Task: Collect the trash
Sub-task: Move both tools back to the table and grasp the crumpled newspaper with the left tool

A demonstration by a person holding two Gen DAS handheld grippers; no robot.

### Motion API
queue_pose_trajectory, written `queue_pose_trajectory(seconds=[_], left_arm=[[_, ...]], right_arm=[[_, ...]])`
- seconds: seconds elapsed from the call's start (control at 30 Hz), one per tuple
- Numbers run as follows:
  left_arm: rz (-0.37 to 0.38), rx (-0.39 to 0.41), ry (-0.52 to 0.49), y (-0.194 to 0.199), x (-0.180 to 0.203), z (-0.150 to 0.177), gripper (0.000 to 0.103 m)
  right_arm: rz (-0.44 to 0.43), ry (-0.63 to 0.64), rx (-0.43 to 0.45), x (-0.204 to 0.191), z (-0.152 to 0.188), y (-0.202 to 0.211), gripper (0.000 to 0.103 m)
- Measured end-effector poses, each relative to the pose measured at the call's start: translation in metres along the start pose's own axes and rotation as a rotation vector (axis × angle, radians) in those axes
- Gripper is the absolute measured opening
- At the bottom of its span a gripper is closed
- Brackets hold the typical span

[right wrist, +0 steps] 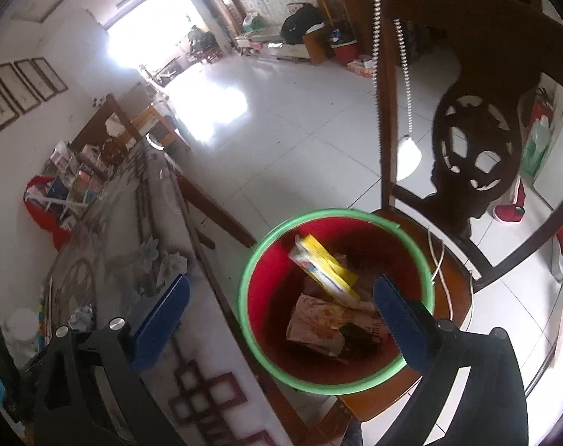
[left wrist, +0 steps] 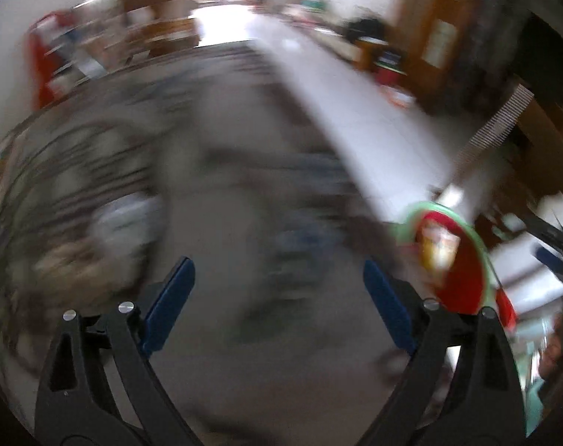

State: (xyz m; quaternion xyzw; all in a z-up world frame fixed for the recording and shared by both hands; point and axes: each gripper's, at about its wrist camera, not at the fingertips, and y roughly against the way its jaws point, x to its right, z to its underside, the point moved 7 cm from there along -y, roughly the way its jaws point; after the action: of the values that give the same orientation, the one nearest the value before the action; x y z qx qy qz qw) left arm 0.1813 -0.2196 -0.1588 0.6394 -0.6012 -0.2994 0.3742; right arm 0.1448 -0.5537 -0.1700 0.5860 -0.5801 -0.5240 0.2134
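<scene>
A red bin with a green rim stands on a wooden chair seat beside the table. Inside lie a yellow and white packet, a pink crumpled wrapper and a dark scrap. My right gripper is open and empty, just above the bin's mouth. My left gripper is open and empty over the patterned tablecloth; that view is badly blurred. The bin shows at its right. A blurred white lump lies on the cloth to the left.
The table with a patterned cloth runs along the left. A carved dark wooden chair back rises behind the bin. A white cup and small items sit near the table's left edge. White tiled floor lies beyond.
</scene>
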Motion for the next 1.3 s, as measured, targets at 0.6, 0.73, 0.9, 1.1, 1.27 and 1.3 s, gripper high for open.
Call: queue_pose_trajectory(seconds=[0.6, 0.73, 0.9, 1.1, 1.27, 1.3], left_arm=[[-0.055, -0.113, 0.337, -0.032, -0.176, 0.020, 0.070], [0.025, -0.132, 0.316, -0.031, -0.178, 0.024, 0.045], [0.064, -0.124, 0.245, -0.010, -0.189, 0.045, 0.039], [0.020, -0.117, 0.158, 0.021, -0.226, 0.076, 0.039], [0.028, -0.132, 0.137, 0.036, -0.250, 0.104, 0.042], [0.035, -0.136, 0.138, 0.036, -0.252, 0.107, 0.044]], right_arm=[[-0.022, 0.140, 0.007, -0.090, 0.033, 0.008, 0.095], [-0.015, 0.137, 0.023, -0.108, 0.047, 0.019, 0.095], [-0.017, 0.180, -0.010, -0.148, 0.077, 0.013, 0.095], [-0.072, 0.257, -0.094, -0.219, 0.115, -0.012, 0.095], [-0.140, 0.337, -0.160, -0.293, 0.135, -0.049, 0.095], [-0.145, 0.354, -0.164, -0.305, 0.136, -0.057, 0.095]])
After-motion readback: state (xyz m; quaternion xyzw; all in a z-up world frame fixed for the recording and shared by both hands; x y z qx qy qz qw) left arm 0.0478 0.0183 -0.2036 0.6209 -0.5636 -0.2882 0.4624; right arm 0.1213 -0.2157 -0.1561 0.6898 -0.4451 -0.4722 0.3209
